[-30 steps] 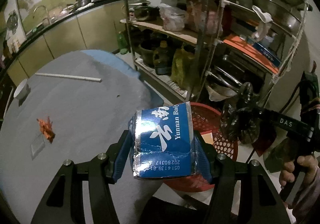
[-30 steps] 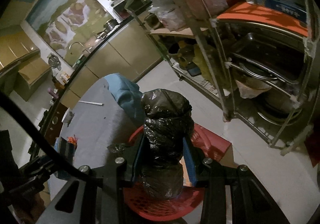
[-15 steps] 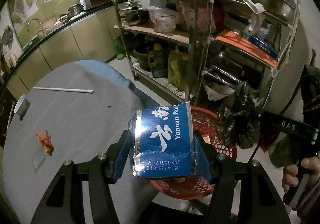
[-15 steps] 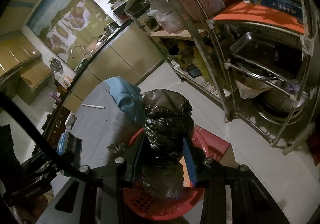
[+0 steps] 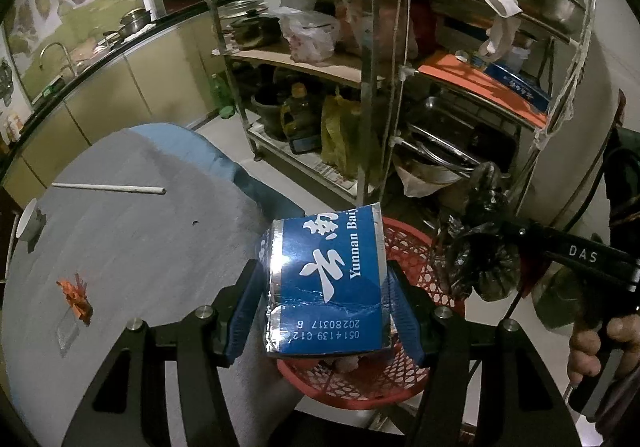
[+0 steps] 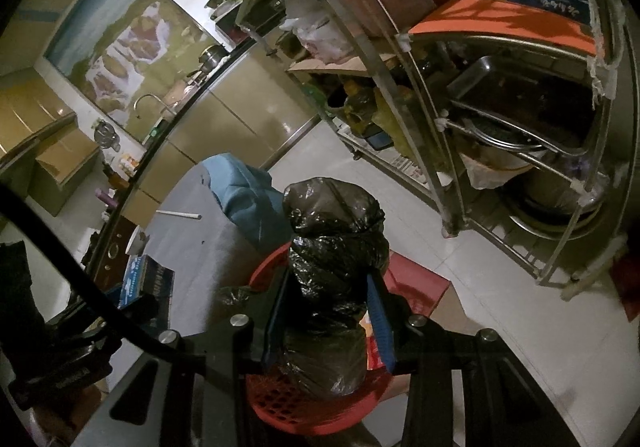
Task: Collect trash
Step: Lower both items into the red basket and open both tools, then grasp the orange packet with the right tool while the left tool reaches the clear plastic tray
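Clamping a blue carton (image 5: 326, 283) over the red basket (image 5: 416, 247), the left gripper (image 5: 326, 321) hides much of the basket; "Yunnan Bai" is cut off, "20280317 B" legible. In the right view, the right gripper (image 6: 330, 317) pinches a black trash bag (image 6: 332, 247) above the basket (image 6: 304, 403), contents unseen.

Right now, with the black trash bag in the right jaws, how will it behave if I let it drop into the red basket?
The black trash bag looks floppy: crinkled film bulges above the jaws. It probably slumps rather than rolls. It seems light, sagging little. The red basket sits directly beneath, so it should land inside.
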Demonstrator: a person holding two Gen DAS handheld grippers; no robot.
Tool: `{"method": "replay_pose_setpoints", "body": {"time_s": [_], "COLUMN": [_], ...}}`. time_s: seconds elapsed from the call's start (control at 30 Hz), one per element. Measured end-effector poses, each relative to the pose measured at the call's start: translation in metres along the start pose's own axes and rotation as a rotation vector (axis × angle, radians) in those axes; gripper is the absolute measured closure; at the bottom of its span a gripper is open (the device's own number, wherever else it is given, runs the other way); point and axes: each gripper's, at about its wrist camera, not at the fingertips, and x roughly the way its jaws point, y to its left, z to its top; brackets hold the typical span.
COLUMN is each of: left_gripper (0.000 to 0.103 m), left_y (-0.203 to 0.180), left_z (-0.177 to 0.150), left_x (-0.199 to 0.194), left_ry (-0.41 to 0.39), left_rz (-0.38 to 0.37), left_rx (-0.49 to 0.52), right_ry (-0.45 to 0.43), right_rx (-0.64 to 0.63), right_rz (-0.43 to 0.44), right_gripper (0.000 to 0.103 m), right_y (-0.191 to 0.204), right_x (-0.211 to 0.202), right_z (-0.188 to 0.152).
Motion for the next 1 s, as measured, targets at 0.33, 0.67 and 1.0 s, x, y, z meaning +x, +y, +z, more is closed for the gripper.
{"method": "replay_pose_setpoints", "body": {"time_s": [0.33,0.67,1.0], "left_gripper": [0.039,0.039,0.036], "left_y": [0.010,0.057,0.203], "left_z": [0.000,-0.014,-0.090], "left_x": [0.011,0.002,-0.070], "left_ry": [0.018,-0.001,-0.062], "left_rz": [-0.139,-0.167,0.247], "left_rx": [-0.018,-0.085,-0.290], "right_ry": [-0.022,0.129,0.084], "right_rx": [-0.035,-0.047,-0.218], "right_rz": [-0.021,0.021,0.134], "right_gripper": [0.062,0.050,0.047], "right_y": [0.005,0.029,0.110], "right_x": [-0.011,0.024,0.041], "right_z": [0.003,-0.017,0.003]}}
